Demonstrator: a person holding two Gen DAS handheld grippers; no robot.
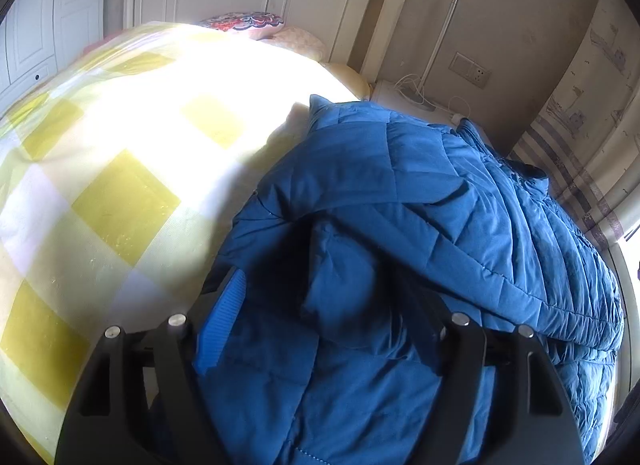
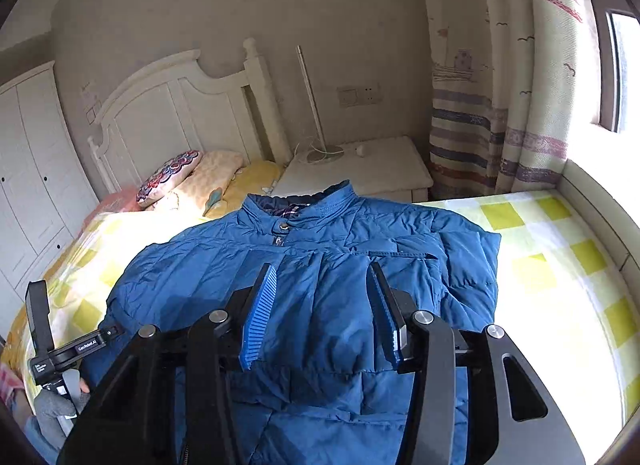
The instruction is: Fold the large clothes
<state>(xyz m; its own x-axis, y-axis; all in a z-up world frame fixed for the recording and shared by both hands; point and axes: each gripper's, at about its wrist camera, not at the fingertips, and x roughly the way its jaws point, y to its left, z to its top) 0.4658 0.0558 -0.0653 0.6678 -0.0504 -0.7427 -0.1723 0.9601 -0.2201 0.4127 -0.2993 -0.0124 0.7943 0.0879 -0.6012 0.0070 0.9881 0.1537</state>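
— Right wrist view: where is the blue quilted jacket [image 2: 208,277] seen?

— It is spread front-up on the yellow-checked bed sheet [image 2: 560,265], with its collar turned toward the nightstand [image 2: 380,169] and the pillows [image 2: 208,181].

— How is the right gripper [image 2: 323,269] held?

— It is held above the jacket's chest. Its blue ribbed pads [image 2: 260,317] are spread apart, and nothing is pinched between them.

— And the left gripper [image 1: 320,285]?

— In the left wrist view, a raised fold of the jacket is bunched in the gap between its fingers. One ribbed pad [image 1: 224,317] is exposed and the other finger is buried in fabric. Whether the cloth is actually pinched cannot be told.
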